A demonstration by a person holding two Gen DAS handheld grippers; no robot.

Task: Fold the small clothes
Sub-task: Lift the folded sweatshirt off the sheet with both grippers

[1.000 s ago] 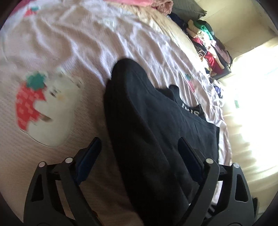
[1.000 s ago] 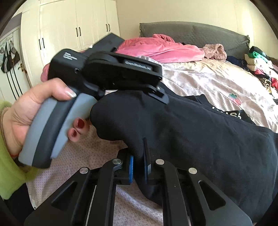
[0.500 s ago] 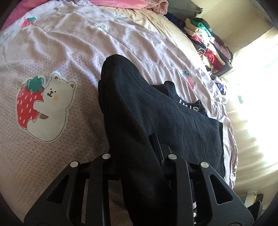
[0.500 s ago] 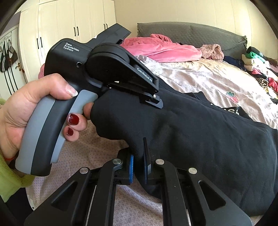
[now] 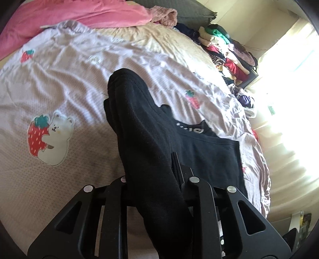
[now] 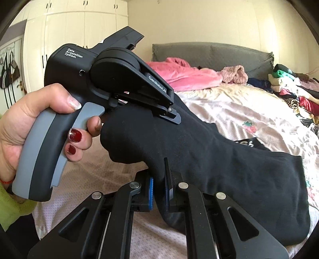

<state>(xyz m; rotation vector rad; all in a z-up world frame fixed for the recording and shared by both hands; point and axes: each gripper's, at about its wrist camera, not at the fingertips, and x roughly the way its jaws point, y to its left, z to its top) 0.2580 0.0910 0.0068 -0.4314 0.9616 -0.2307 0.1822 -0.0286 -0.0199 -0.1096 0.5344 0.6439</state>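
Note:
A black garment [image 5: 143, 123] with white lettering lies partly on the pale bedspread [image 5: 79, 79], one end of it raised. My left gripper [image 5: 151, 169] is shut on a thick fold of that raised end. From the right wrist view, the left gripper [image 6: 173, 116] sits in a person's hand [image 6: 30, 119], its jaws pinching the top of the black garment [image 6: 219, 159]. My right gripper [image 6: 158, 179] is shut on the lower edge of the same raised fold, blue pads pressed against the cloth. The rest of the garment drapes down to the bed on the right.
The bedspread carries a strawberry-and-bear print [image 5: 49, 137]. A pink blanket [image 5: 79, 16] is bunched at the head of the bed by the grey headboard [image 6: 219, 53]. A pile of mixed clothes [image 5: 229, 53] sits at the far right edge. White wardrobe doors [image 6: 65, 29] stand behind.
My left gripper's jaws, wide open around the black fold a second ago, closed on it and lifted it. The right gripper kept its grip and rose slightly with the cloth.

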